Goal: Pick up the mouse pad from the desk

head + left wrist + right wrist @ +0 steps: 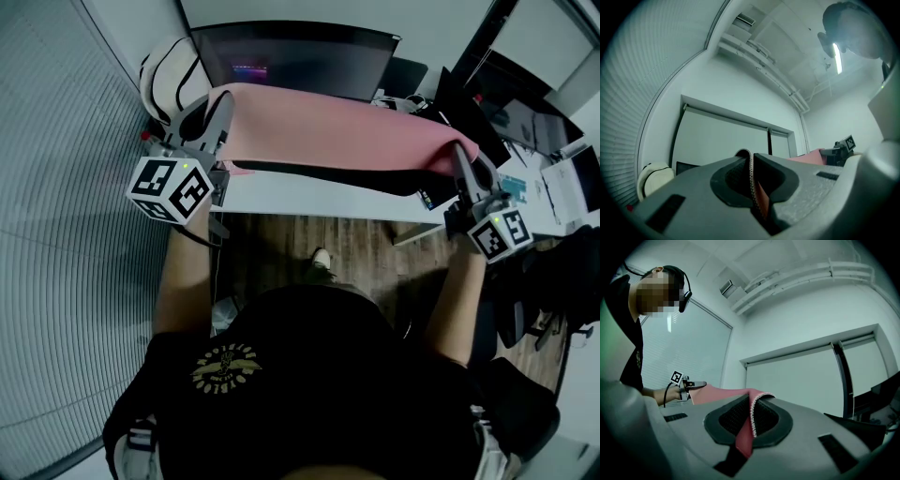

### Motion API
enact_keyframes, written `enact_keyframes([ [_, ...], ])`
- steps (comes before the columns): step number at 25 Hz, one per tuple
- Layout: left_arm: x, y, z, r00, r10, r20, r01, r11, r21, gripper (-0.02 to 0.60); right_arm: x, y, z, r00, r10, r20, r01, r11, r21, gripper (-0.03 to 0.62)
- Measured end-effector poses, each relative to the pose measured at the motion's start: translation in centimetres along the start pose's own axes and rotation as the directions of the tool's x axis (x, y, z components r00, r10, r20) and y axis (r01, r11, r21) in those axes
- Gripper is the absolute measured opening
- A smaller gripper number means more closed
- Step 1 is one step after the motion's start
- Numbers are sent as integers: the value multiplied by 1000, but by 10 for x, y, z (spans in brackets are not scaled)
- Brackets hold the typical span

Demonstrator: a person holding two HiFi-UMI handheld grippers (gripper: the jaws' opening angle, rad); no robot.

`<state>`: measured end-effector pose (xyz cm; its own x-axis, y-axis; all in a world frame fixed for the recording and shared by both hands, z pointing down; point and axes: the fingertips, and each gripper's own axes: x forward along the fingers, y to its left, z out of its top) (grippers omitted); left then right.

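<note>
left gripper (pixel 751 176): clenched on the stitched left edge of the pink mouse pad (pixel 337 136). right gripper (pixel 752 420): clenched on the pad's right edge. pad: hangs stretched between both, just above the white desk (pixel 309 199), near edge drooping. risk, as judged: uneven pulling could slip an edge from its thin pinch; the droop could catch the desk's front edge.

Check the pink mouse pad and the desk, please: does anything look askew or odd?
Nothing is damaged or spilled. Only the mouse pad hangs unevenly: clamped at each end by the left gripper and right gripper, it sags above the desk, and its front edge droops near the right end, showing the dark underside.
</note>
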<state>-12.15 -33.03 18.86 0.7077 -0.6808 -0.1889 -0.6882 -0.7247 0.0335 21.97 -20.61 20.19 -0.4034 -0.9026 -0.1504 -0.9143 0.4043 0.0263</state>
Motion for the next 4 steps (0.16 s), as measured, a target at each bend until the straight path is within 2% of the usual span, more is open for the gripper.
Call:
enact_keyframes([
  [4, 0, -1, -6, 1000, -3, -5, 3, 1000, -11, 26, -3, 0, -6, 1000, 0, -6, 0, 1000, 7, 17],
])
